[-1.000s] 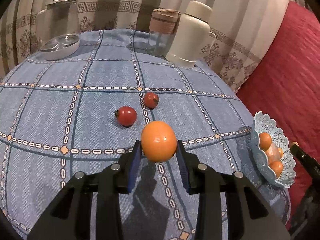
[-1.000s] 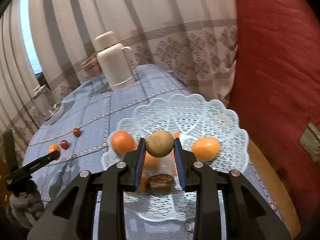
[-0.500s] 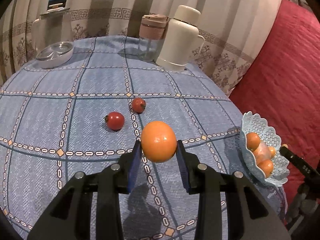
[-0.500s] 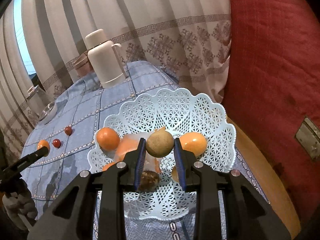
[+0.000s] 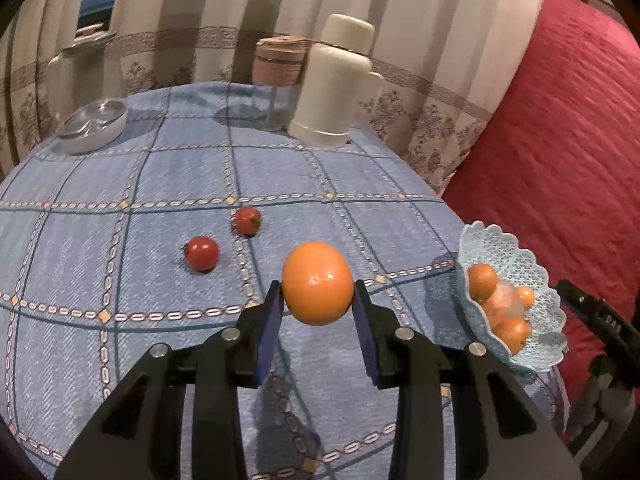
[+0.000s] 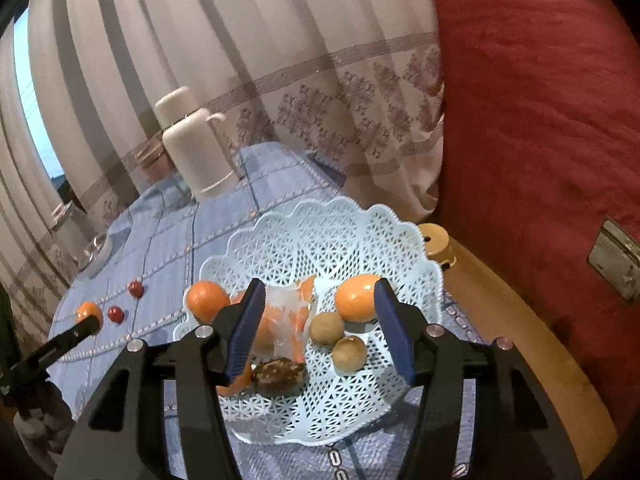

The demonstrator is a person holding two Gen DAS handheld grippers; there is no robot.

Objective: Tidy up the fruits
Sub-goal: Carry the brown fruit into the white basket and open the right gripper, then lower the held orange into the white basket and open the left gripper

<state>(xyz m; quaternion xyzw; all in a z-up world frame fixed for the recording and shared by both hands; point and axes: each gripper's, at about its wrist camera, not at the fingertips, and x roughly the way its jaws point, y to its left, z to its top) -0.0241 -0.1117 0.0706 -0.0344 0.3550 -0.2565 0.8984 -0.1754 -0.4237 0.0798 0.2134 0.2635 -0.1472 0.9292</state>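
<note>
My left gripper (image 5: 318, 312) is shut on an orange (image 5: 317, 282) and holds it above the blue tablecloth (image 5: 160, 184). Two small red tomatoes (image 5: 202, 253) (image 5: 247, 220) lie on the cloth beyond it. At the table's right edge stands a pale blue lattice basket (image 5: 532, 276) with several oranges. In the right wrist view my right gripper (image 6: 320, 328) hovers over that basket (image 6: 340, 232), its jaws opening and nothing between them. Below it lie two brown round fruits (image 6: 326, 328) (image 6: 349, 353), oranges (image 6: 206, 300) (image 6: 356, 297), a dark fruit (image 6: 280, 372) and a clear wrapper.
A cream thermos jug (image 5: 336, 80), a lidded glass jar (image 5: 280, 76) and a glass dish (image 5: 94, 122) stand at the table's far side before striped curtains. A red cushion (image 5: 560, 140) rises on the right. A wooden ledge (image 6: 500, 320) runs beside the basket.
My right gripper's jaws have parted and let go of the brown round fruit, which now lies in the basket. My left gripper has risen slightly with the orange still gripped.
</note>
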